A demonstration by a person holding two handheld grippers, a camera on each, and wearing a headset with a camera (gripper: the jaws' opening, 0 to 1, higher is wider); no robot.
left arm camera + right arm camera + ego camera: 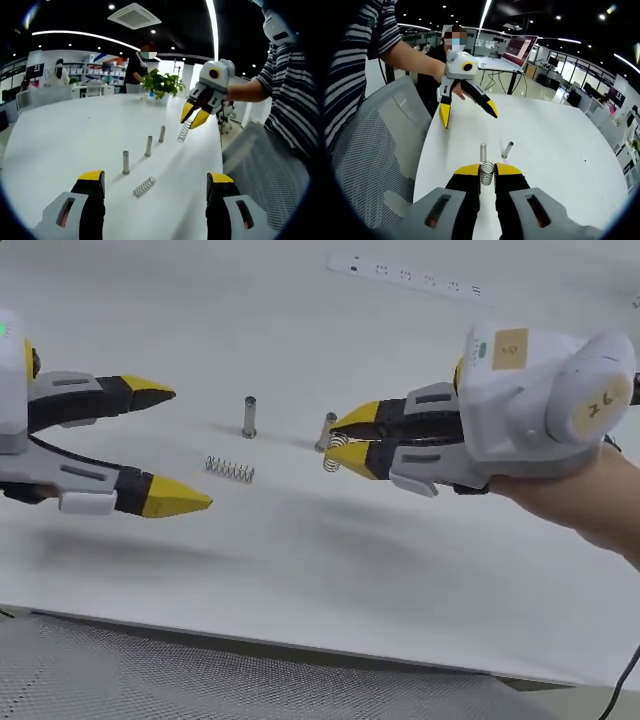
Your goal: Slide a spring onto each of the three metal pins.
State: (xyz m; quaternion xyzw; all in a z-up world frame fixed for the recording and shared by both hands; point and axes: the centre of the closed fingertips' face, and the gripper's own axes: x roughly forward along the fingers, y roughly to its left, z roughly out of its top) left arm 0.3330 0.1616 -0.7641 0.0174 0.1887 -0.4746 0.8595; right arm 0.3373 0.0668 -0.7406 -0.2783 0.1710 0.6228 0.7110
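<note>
My right tongs point(345, 440) pinch a spring point(335, 452) slanting down just beside the end pin point(329, 428), not over its top yet; left tongs point(188, 448) wide open, idle; second spring point(230, 469) lies on the desk point(400, 560).

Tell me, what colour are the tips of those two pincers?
Yellow, on the left gripper and right gripper alike; clearest in the head view.

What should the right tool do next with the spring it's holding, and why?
Probably ease the free end of the spring over the nearest pin. The right tool is shut on the spring just beside that pin, and the three pins all look bare.
</note>
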